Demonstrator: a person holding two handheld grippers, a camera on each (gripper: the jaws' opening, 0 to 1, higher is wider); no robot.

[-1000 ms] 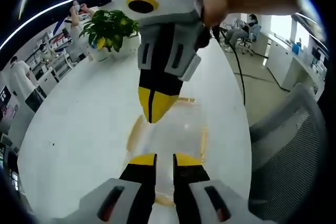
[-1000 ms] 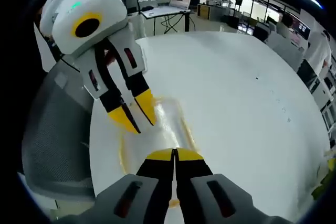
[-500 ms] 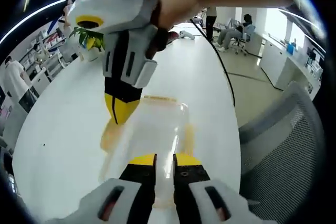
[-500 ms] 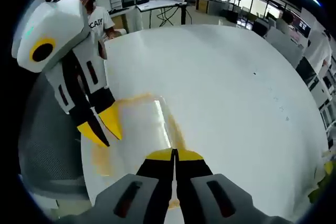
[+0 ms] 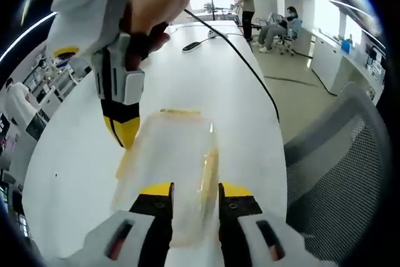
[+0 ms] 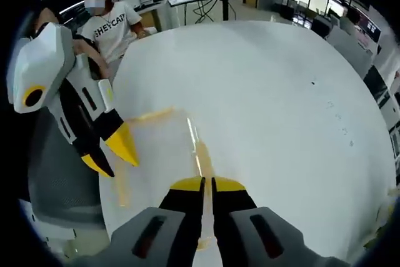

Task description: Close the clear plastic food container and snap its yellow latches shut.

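The clear plastic container (image 5: pixel 175 148) lies on the white table (image 5: pixel 75 154), with yellow latches (image 5: pixel 209 167) along its sides. My left gripper (image 5: pixel 196 189) is open, its jaws standing on either side of the container's near end. My right gripper (image 5: pixel 123 132), held by a hand, hangs shut with its tips beside the container's left edge. In the right gripper view the container (image 6: pixel 162 148) lies just ahead of my right gripper (image 6: pixel 207 184), whose jaws are almost together. There the left gripper (image 6: pixel 111 154) reaches in from the left with its fingers spread over the container's corner.
A grey mesh chair (image 5: pixel 337 173) stands against the table's edge, also seen as the chair (image 6: pixel 56 179). A black cable (image 5: pixel 250 60) runs along the table's far part. A person in a white T-shirt (image 6: pixel 115 23) stands behind the table. Desks and people fill the background.
My left gripper's jaws have spread apart from nearly together. The right gripper has moved off the container's top to its left edge. Both cameras have shifted.
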